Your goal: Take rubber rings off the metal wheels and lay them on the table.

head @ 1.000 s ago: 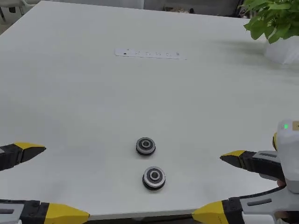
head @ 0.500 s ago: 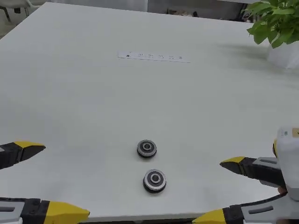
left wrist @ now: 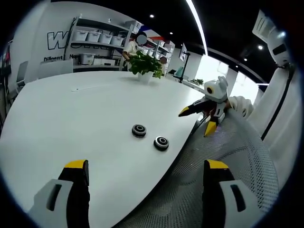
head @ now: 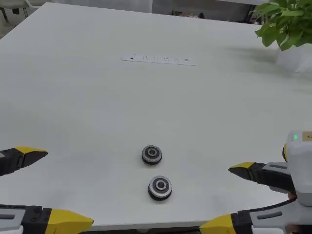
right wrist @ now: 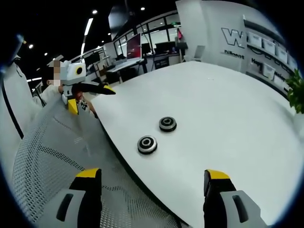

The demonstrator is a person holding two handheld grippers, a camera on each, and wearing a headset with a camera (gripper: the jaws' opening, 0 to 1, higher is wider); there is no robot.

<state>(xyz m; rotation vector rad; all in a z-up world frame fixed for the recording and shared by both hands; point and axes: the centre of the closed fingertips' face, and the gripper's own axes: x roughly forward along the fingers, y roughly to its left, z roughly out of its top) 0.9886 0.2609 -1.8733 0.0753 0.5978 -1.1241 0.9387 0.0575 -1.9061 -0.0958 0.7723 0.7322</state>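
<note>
Looking down at the big white bench (head: 73, 97), you've got two small round silver metal wheels lying flat close to the near edge, about halfway between left and right. The far wheel (head: 151, 155) and the near wheel (head: 160, 187) sit close together but apart, with the near one a touch further right. Each has a black rubber ring (head: 143, 155) wrapped around its outside, so both rings are on the wheels. The left tool (head: 68, 190), black with yellow tips, comes in from the near left corner, jaws spread wide, nothing between them, well apart from both wheels. The right tool (head: 215, 197), same black and yellow look with a white body and a small green light, comes in from the near right, also spread wide and holding nothing, and it's off to the side of the wheels too. In both gripper views the wheels lie out ahead on the bench between the yellow tips, with the other tool across from them. Farther back there's a long flat white power strip (head: 158, 59) lying on the bench, and a leafy green plant in a white pot (head: 287, 24) at the far right corner.
</note>
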